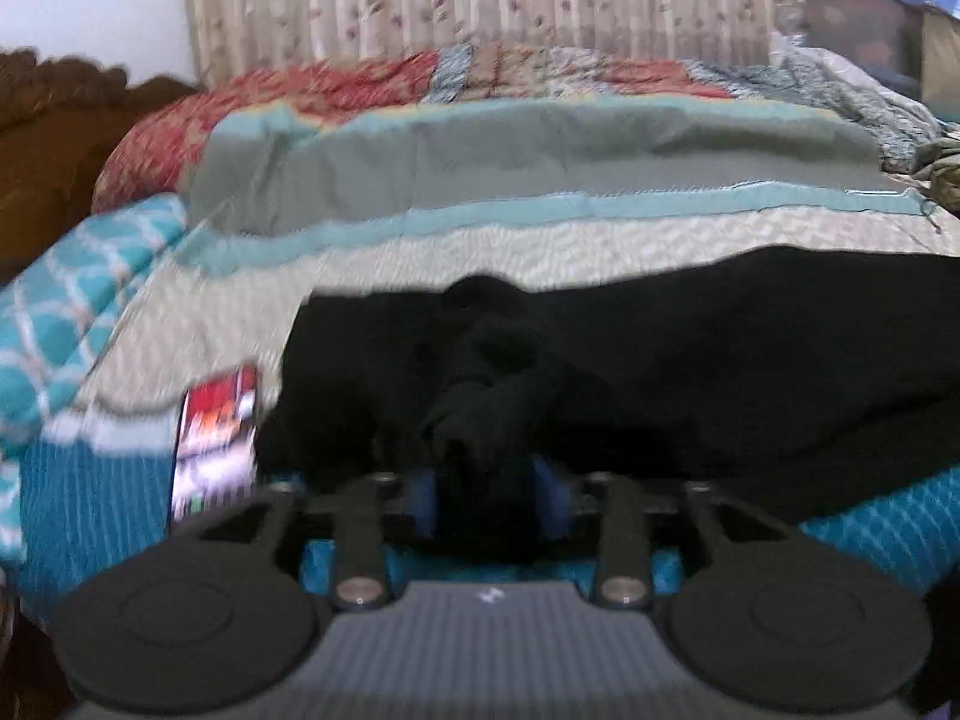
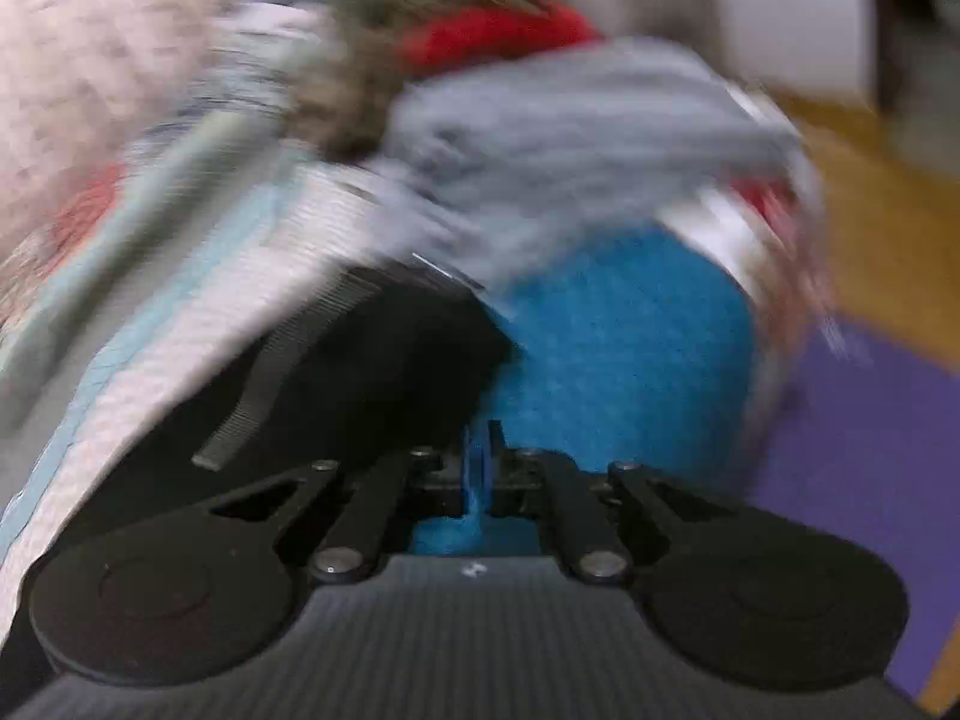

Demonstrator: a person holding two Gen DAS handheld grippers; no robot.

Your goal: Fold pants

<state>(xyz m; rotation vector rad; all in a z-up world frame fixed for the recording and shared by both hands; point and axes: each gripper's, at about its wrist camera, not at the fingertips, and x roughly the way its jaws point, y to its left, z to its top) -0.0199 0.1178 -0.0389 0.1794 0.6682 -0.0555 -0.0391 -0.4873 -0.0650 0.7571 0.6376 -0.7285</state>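
Note:
The black pants (image 1: pixel 660 360) lie spread on the bed, reaching to the right edge of the left wrist view. My left gripper (image 1: pixel 489 498) is shut on a bunched black fold of the pants between its blue pads (image 1: pixel 423 504). In the blurred right wrist view the pants (image 2: pixel 360 372) lie at the left with a ribbed waistband strip (image 2: pixel 258 402). My right gripper (image 2: pixel 478 468) is shut at the pants' edge over the blue bedding; whether it pinches fabric is unclear.
The bed carries a teal and cream quilt (image 1: pixel 540 240), a grey blanket (image 1: pixel 540 156) and a phone (image 1: pixel 216 438) left of the pants. A pile of grey and red clothes (image 2: pixel 570 138) lies ahead of the right gripper. A purple mat (image 2: pixel 870 450) and wooden floor are at the right.

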